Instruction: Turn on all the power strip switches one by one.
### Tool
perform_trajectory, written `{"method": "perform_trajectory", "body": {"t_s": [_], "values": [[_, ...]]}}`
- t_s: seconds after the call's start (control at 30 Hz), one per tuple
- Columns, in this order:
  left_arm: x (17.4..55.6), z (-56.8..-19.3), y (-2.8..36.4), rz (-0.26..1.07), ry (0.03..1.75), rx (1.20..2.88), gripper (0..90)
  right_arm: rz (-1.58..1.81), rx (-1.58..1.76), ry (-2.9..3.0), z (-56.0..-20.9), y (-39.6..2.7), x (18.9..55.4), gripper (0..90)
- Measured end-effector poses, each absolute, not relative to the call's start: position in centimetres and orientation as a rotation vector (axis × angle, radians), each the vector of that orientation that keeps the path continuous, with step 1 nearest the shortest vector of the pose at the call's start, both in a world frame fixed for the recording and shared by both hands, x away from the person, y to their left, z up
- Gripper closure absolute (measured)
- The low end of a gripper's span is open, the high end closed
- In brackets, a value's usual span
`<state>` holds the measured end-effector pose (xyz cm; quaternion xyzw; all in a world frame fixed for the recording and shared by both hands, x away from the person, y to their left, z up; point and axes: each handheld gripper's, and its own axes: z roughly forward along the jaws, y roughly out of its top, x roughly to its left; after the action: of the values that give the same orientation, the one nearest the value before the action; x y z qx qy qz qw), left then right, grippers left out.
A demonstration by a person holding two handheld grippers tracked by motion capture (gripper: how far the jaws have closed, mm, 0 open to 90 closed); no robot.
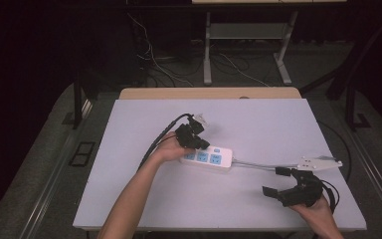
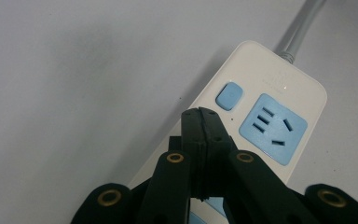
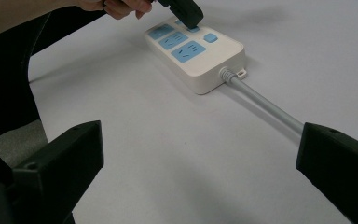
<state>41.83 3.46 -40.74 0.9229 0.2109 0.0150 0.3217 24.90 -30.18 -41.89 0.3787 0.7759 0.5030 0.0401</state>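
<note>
Left claw (image 2: pixel 204 116) pressed together over power strip (image 1: pixel 208 160) | right claw (image 1: pixel 278 184) spread wide, near strip's cable (image 3: pixel 265 106) | table (image 1: pixel 258 119)

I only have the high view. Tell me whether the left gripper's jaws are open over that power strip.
Observer: Shut. In the left gripper view the left gripper has its jaws pressed together, empty, tips just short of the blue switch.
Operator: Give me the right gripper's state.
Observer: The right gripper is open wide; the grey cable runs from the power strip toward the gap between its jaws, untouched.
Operator: Tell me how many sockets it has.
Observer: Three blue sockets in a row, all without plugs, the switch at the cable end.
</note>
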Motion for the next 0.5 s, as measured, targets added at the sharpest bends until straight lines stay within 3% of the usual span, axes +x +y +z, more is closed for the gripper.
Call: {"method": "perform_trajectory", "body": {"t_s": [0.5], "values": [[42.11, -41.11, 3.79, 0.005, 0.556, 2.401, 89.4, 1.542, 1.158, 2.377, -41.82, -30.16, 24.78, 0.5]]}}
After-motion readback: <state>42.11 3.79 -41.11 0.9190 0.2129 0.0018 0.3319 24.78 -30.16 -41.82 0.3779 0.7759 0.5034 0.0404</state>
